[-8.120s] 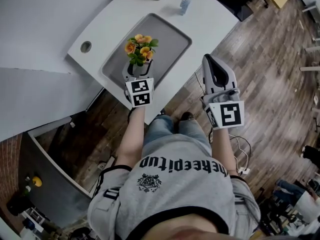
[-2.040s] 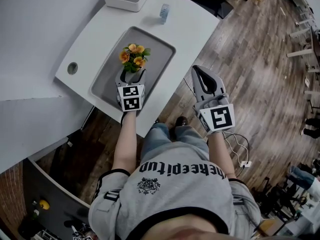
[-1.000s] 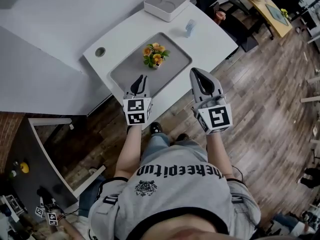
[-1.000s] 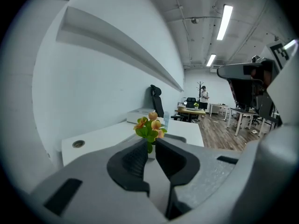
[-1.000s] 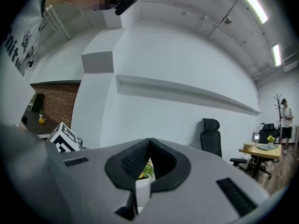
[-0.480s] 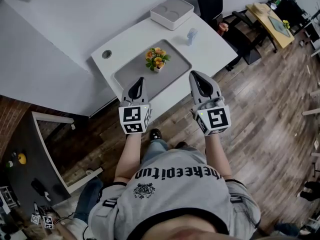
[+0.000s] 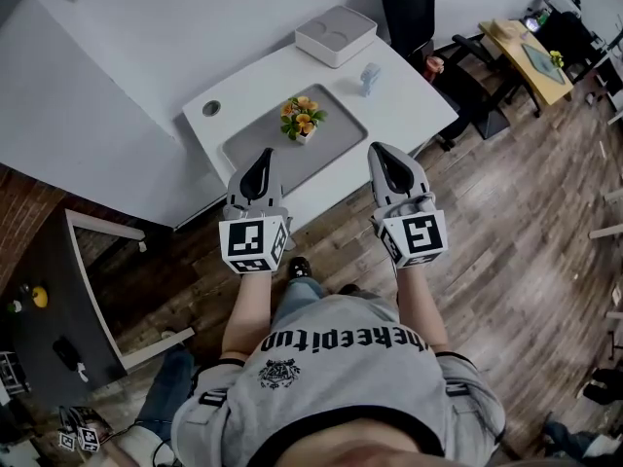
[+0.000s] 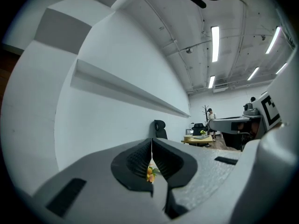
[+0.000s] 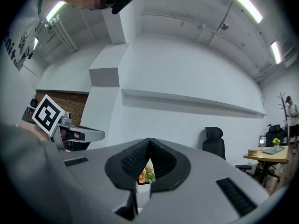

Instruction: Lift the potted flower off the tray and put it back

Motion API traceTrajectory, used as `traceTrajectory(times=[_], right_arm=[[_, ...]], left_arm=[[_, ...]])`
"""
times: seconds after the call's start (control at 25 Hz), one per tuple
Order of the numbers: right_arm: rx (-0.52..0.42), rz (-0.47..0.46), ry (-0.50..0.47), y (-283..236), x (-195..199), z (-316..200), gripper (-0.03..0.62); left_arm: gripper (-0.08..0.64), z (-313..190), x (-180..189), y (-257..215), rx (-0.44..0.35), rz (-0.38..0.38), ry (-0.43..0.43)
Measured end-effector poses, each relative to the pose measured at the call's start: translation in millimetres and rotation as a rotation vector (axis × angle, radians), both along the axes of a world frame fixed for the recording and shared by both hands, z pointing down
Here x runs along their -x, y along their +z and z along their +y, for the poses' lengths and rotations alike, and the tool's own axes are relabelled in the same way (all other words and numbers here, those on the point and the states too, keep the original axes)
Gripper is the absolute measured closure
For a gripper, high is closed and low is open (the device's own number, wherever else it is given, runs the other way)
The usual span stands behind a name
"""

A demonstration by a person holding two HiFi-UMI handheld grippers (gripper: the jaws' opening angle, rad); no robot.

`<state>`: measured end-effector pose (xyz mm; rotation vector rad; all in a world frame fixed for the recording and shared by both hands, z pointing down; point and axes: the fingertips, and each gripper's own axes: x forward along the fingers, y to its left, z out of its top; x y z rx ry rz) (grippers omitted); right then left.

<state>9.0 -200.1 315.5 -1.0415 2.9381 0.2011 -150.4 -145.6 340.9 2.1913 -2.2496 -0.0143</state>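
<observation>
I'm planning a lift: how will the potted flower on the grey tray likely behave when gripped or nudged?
The potted flower probably tips easily: its blooms spread wider than the small white pot beneath. It looks light, so a nudge might slide it across the smooth tray. The petals seem soft, likely crushable.

- In the head view the left gripper [image 7: 261, 156] covers a part of the near edge of the tray [image 7: 336, 134].
- The small bluish thing [image 7: 369, 76] on the tabletop [image 7: 414, 105] is too small to tell what it is.
- In the left gripper view the gripper's own body hides the tray and the tabletop. Of the potted flower [image 8: 149, 173] only some orange blossoms show, in the slit under the jaws.
- In the right gripper view the right gripper [image 9: 149, 143] hides the lower part of the pot. Only the blossoms and the white top show.
</observation>
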Motion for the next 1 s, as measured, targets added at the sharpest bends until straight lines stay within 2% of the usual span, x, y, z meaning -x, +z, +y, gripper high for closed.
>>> traceTrajectory(times=[0.28,1.0], right_arm=[[-0.026,-0.019,0.002,-9,-22,14,0.589],[-0.068,-0.048,0.017,-20,-64,45,0.589]], left_arm=[[0.552,25,-16,-28,-0.091,-0.016,-0.029],[0.551,62,-48,-41,-0.174,0.015,-0.058]])
